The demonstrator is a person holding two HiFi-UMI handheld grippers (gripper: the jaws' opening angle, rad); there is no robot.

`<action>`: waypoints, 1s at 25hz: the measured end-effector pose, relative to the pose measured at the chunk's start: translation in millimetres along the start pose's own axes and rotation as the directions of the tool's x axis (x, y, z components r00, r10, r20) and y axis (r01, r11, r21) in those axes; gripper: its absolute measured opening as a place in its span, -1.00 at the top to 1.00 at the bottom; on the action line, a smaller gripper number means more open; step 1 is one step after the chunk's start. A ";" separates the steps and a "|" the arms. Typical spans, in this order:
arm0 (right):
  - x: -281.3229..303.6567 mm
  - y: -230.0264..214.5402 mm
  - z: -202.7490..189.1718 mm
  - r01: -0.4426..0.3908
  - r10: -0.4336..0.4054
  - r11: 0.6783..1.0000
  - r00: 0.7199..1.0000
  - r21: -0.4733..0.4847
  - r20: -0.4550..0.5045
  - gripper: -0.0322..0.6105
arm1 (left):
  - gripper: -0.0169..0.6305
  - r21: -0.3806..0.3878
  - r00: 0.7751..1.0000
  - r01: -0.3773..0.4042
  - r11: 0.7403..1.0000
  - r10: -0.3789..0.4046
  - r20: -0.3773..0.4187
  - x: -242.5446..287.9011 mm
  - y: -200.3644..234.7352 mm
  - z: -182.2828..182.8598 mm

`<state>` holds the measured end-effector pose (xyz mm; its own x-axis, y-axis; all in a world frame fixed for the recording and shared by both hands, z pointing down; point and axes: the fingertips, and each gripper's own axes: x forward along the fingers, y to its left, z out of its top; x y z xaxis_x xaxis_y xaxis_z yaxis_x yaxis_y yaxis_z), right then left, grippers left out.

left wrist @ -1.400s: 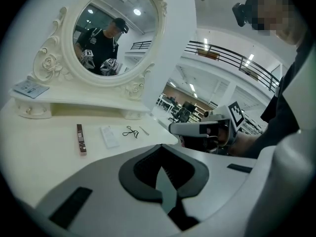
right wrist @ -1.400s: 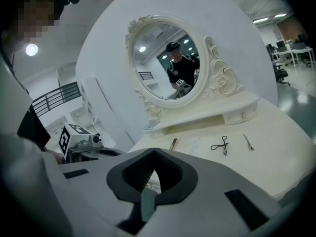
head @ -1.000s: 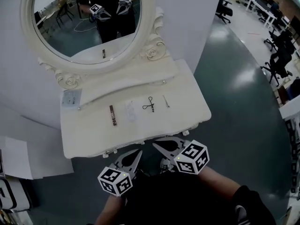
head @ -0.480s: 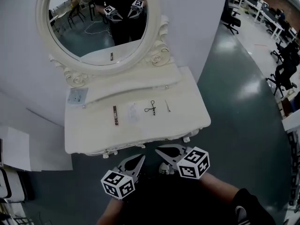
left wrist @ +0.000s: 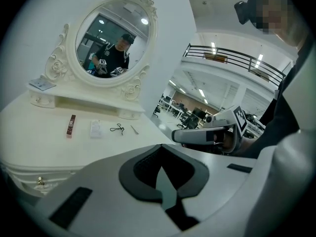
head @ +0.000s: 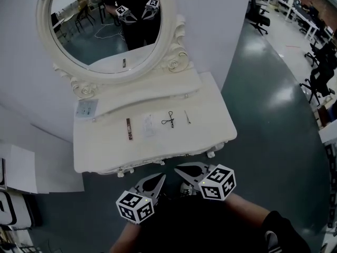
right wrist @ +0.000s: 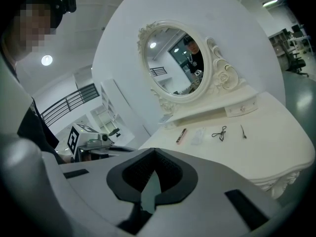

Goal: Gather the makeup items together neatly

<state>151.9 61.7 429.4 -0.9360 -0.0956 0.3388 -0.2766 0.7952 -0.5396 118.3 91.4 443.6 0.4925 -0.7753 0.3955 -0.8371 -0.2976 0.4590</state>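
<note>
Claws both closed and empty: left claw (head: 159, 177), right claw (head: 179, 168), clear of table (head: 209, 121).

A white worktop (head: 210, 115) is standing against a white wall (head: 210, 20), bearing an oval mirror (head: 102, 30); glossy grey-green floor (head: 274, 125) is reflecting light beside office chairs (head: 317, 75).

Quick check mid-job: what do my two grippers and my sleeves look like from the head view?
Left gripper and right gripper match: light grey, tapering jaws with dark inner pads, each carrying a white cube printed with black square markers. No cables show. The person wears a black top.
</note>
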 end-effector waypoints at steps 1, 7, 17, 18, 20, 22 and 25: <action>0.6 0.2 0.1 -0.001 0.001 1.000 1.000 -0.001 0.000 0.81 | 0.92 0.005 1.000 0.003 1.000 -0.003 -0.002 1.2 -0.1 1.4; 1.2 0.4 -2.3 0.004 -0.004 1.000 1.000 -0.001 -0.003 0.81 | 0.92 0.010 1.000 0.007 1.000 -0.007 -0.007 1.6 0.6 -0.4; 6.7 1.5 -3.9 0.000 0.000 1.000 1.000 0.015 -0.005 0.81 | 0.92 0.007 1.000 0.008 1.000 -0.008 -0.011 -1.9 5.1 -1.6; 7.1 1.7 -4.1 -0.001 0.001 1.000 1.000 0.014 -0.006 0.81 | 0.92 0.007 1.000 0.007 1.000 -0.007 -0.011 -2.2 5.6 -1.5; 7.9 1.9 -4.2 -0.004 0.004 1.000 1.000 0.013 -0.008 0.81 | 0.92 0.005 1.000 0.006 1.000 -0.005 -0.011 -2.6 6.3 -1.4; 8.8 2.2 -4.6 -0.006 0.006 1.000 1.000 0.014 -0.012 0.81 | 0.92 0.003 1.000 0.005 1.000 -0.005 -0.013 -2.9 6.7 -2.0; 10.4 1.5 -5.6 -0.009 0.009 1.000 1.000 0.018 -0.016 0.81 | 0.92 0.003 1.000 0.007 1.000 -0.007 -0.017 -1.9 7.5 -2.5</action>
<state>142.9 65.2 436.4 -0.9349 -0.0788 0.3461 -0.2722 0.7849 -0.5566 111.7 92.0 448.3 0.5027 -0.7634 0.4057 -0.8342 -0.3053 0.4592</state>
